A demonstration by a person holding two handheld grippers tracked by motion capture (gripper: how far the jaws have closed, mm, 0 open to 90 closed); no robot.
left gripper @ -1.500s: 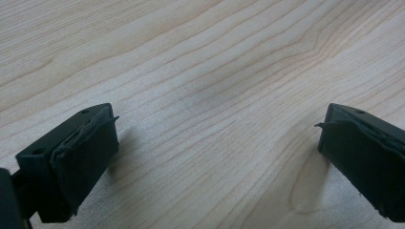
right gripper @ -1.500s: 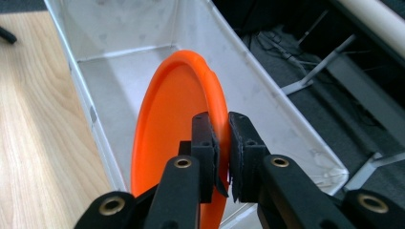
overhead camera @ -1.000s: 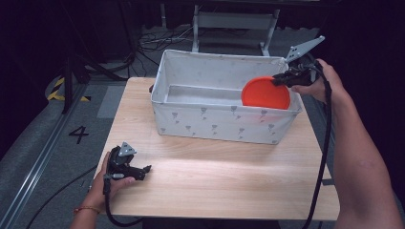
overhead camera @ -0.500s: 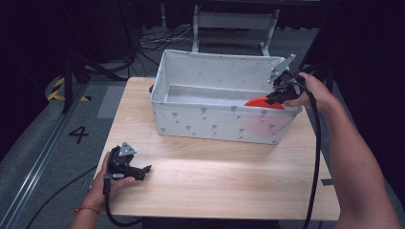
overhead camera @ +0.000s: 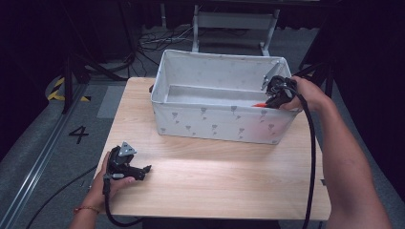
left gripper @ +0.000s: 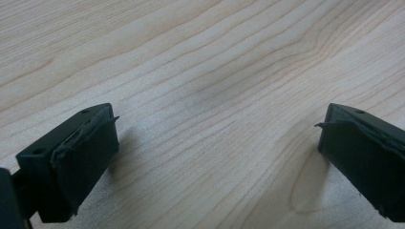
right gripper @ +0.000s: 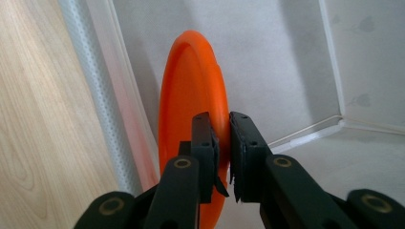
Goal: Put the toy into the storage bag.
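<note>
Fingers of the person's left hand wrap the left gripper, which lies low over the wooden table near its front left corner. Its jaws stand wide apart with nothing between them; in the left gripper view bare wood grain shows between and ahead of the two black pads.

Farther off, beyond a stretch of bare tabletop, stands the white fabric bin with its pale grey print. It lies ahead of the left gripper and to that gripper's right, well apart from it.

Over the bin's right end, the right hand holds the right gripper, pointed down into the bin. Its jaws are clamped on the rim of an orange plate. In the right gripper view the plate stands on edge straight ahead of the pads, the rim pinched between them, with the bin's near wall just to the left of the jaws and an inner corner of the bin off to their right. From the high view, a sliver of the plate peeks above the bin's front wall just beside the gripper's tip.
</note>
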